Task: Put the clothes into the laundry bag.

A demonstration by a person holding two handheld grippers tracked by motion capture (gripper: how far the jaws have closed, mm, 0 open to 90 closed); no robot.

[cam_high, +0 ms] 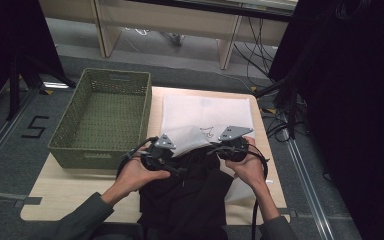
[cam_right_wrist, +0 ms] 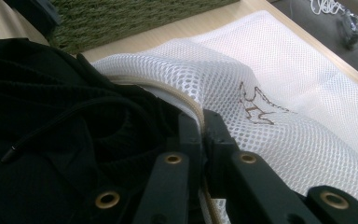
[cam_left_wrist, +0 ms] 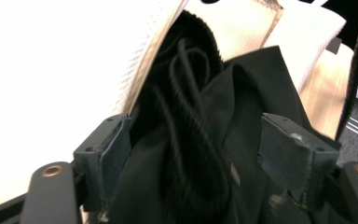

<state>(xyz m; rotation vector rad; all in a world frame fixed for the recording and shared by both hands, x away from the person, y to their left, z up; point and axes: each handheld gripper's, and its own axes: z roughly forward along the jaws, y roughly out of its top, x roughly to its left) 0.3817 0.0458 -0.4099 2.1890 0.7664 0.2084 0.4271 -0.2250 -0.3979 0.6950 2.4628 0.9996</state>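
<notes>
Right at the mouth of the white mesh laundry bag (cam_high: 207,112) is where both claws are working, so this looks like the stuffing step: getting the black garment (cam_high: 190,192) into the bag. The right gripper (cam_right_wrist: 204,128) has its jaws pressed together on the bag's zipper edge, holding that rim up so the opening stays wide. The left gripper (cam_left_wrist: 205,154) has its jaws apart, with black fabric and a drawstring cord (cam_left_wrist: 186,93) bunched between the pads, not pinched yet as far as I can tell

Most of the garment lies behind the claws, toward the person, draped over the near table edge; just its front portion sits ahead of the left claw, under the lifted mesh. How deep it reaches inside is hard to judge, the left gripper view is pretty blown out on that side

Next move, I'd guess: close the left jaws on a good wad of fabric and shove it forward into the bag while the right claw holds the rim taut. That loose cord could snag on the zipper

Off to the left of the left claw, the green basket (cam_high: 102,117) has nothing in it
</notes>
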